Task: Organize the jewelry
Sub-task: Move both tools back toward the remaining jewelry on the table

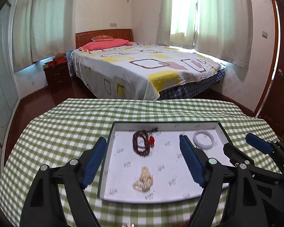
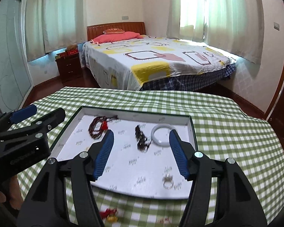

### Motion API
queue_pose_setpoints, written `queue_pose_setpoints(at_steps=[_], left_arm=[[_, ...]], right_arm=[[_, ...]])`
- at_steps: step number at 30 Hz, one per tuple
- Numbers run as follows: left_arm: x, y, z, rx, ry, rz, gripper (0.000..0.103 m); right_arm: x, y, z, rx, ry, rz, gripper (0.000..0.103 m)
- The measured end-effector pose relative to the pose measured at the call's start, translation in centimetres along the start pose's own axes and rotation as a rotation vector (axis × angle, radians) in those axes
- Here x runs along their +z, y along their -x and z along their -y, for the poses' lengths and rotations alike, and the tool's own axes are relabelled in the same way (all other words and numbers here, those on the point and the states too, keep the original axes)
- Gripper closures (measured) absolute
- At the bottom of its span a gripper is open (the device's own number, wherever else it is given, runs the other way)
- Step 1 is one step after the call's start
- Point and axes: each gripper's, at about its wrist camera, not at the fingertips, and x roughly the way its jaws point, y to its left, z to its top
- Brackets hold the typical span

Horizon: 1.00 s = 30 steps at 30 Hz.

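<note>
**Clerk:** Jewelry, lot one: small items are lying at the near table edge on the green-and-white checked tablecloth (image 2: 227,132), outside the shallow white-lined rectangular tray (image 2: 191,130). A blurred red-and-gold trinket (image 2: 109,214) is sitting nearest of all, below the right gripper (image 2: 141,155) and a little to its left.

**Checker:** Fingers?

**Clerk:** Both pairs are standing apart and holding nothing. The left gripper (image 1: 144,159) is gaping wider; the right is standing at a middling gap.

**Checker:** Inside the tray, near to far?

**Clerk:** Near right corner: a clear silvery ring (image 2: 168,182), lying just below the right gripper's right-hand fingertip. Near middle: a pale gold heap of small beads (image 1: 143,178), lying between the left gripper's open fingers and below them. Further in: a dark tangled chain (image 2: 141,138), its long axis running away from the camera, almost in line with the right fingers. Far right: a white smooth stone bangle (image 2: 161,135), lying flat. Far left: a dark reddish-brown bead bracelet with a red charm (image 1: 142,143).

**Checker:** Which hand is nearer the loose trinket?

**Clerk:** My judgement: the right. It is lying behind and beneath those fingertips, so the gripper is needing to draw back and tip downward.
</note>
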Motion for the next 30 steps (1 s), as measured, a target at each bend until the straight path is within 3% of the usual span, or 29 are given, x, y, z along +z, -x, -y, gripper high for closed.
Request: queue_pose_setpoints(at_steps=[12, 24, 30], left_arm=[[-5.9, 3.6, -0.7, -0.002, 0.009, -0.034, 0.026], [-12.9, 3.5, -3.2, 0.055, 0.013, -0.162, 0.026], [-14.0, 2.6, -4.2, 0.07, 0.02, -0.202, 0.026]], right_arm=[[-5.7, 4.6, -0.8, 0.017, -0.022, -0.019, 0.044], [-11.3, 5.9, 0.1, -0.009, -0.025, -0.095, 0.044], [-12.6, 5.5, 0.5, -0.003, -0.034, -0.121, 0.044]])
